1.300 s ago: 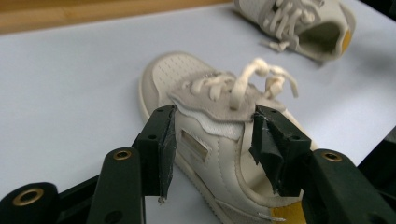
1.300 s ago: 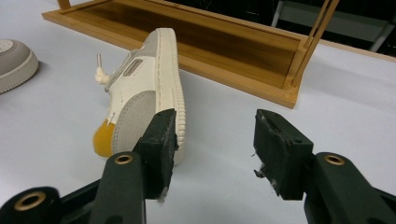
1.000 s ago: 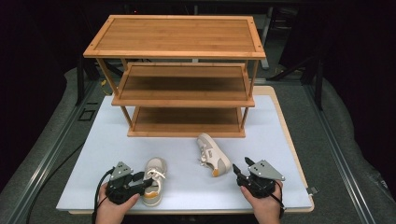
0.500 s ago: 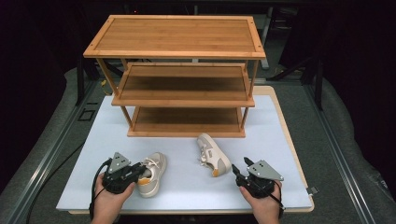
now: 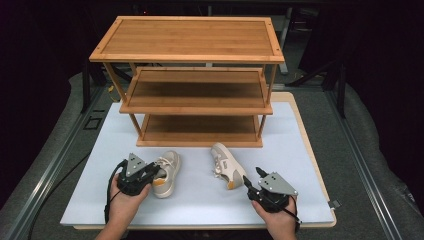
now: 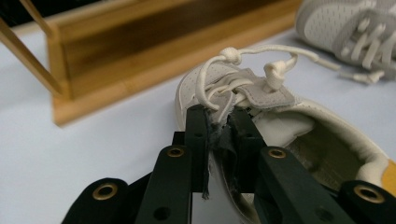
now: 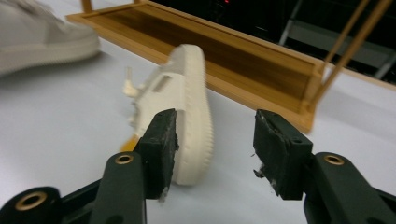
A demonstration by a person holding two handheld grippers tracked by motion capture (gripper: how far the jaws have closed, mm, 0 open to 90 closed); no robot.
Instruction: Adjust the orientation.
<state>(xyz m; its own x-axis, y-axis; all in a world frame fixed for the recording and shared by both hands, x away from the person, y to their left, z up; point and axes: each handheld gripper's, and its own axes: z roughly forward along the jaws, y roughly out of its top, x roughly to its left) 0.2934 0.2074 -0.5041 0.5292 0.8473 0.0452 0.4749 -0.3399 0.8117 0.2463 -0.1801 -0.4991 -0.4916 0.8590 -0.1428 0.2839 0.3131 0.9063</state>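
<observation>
Three bamboo tiers of a shoe rack [image 5: 192,85] rise at the back of the white worktop [image 5: 300,150], with a pair of pale trainers lying in front of it. The left shoe [image 5: 166,172] stands upright near the rack's lowest shelf; the left gripper [image 5: 150,172], whose jaws have just been closing, has them nearly together on the thin edge of the upper beside the laces [image 6: 243,70], as the left gripper view shows. The right shoe [image 5: 227,165] lies tipped on its side just ahead of the right gripper [image 5: 250,184], whose jaws stand wide with nothing pinched; in the right gripper view the ribbed sole [image 7: 196,112] sits against one pad, the other well clear. Both shoes look light, with soft, yielding uppers and firmer rubber soles, so the collar or tongue edge offers a sure hold, while the loose laces would likely slip or snag.
</observation>
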